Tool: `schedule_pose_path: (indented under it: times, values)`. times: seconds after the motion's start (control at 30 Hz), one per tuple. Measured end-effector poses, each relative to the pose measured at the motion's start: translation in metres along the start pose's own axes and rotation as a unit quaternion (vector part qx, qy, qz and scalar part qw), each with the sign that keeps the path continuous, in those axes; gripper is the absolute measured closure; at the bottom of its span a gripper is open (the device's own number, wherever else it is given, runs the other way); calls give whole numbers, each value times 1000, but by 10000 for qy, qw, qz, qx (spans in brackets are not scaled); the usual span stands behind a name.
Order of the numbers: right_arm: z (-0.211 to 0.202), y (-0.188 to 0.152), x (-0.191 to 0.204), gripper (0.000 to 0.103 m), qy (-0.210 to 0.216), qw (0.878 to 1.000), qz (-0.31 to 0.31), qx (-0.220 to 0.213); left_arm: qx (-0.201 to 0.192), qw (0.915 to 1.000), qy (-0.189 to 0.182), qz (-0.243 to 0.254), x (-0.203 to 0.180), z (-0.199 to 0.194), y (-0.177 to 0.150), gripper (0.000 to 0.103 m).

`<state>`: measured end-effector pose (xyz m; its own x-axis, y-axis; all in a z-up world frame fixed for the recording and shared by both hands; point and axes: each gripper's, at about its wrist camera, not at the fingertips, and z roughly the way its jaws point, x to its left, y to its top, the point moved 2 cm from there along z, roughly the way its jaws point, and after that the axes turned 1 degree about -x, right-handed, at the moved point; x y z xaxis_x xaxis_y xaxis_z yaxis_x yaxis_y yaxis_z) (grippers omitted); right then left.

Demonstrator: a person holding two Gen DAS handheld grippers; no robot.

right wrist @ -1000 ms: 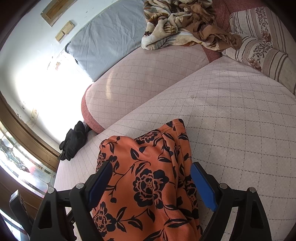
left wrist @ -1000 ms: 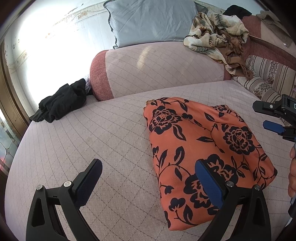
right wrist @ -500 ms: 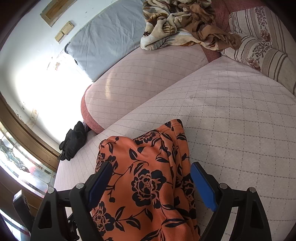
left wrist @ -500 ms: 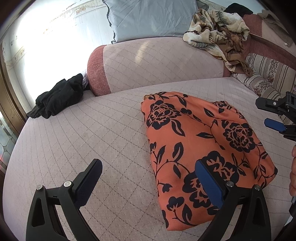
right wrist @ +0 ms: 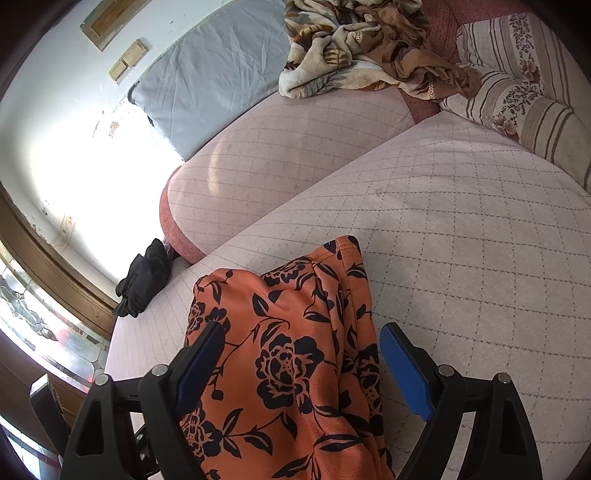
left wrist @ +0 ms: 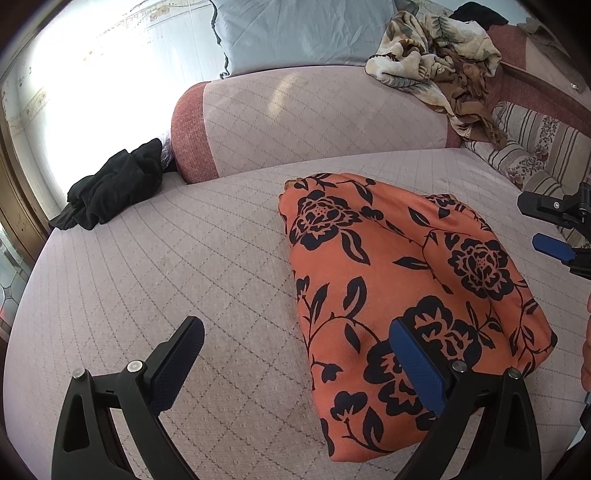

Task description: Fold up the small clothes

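Observation:
An orange garment with black flowers lies folded into a compact bundle on the quilted pink sofa seat. My left gripper is open and empty, hovering over the garment's near left edge. The garment also shows in the right wrist view, under my right gripper, which is open and empty above it. The right gripper shows at the right edge of the left wrist view.
A black garment lies at the seat's far left by the sofa back. A grey cushion, a crumpled beige floral blanket and a striped pillow lie at the back and right.
The left wrist view has drifted slightly, so the garment sits a little lower and closer. Both grippers stay open; the garment has not moved.

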<state>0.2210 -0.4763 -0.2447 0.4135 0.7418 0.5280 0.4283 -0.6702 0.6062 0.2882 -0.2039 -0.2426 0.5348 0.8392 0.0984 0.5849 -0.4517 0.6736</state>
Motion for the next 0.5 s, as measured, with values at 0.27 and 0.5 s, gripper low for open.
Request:
schedule_pose_path:
  times: [0.27, 0.5]
  values:
    - [0, 0, -6, 15, -35, 10000, -5, 53, 86, 9999, -52, -22, -2, 5, -1, 3]
    - [2, 1, -17, 15, -56, 9998, 10, 170, 156, 9998, -98, -67, -3, 9, 0, 3]
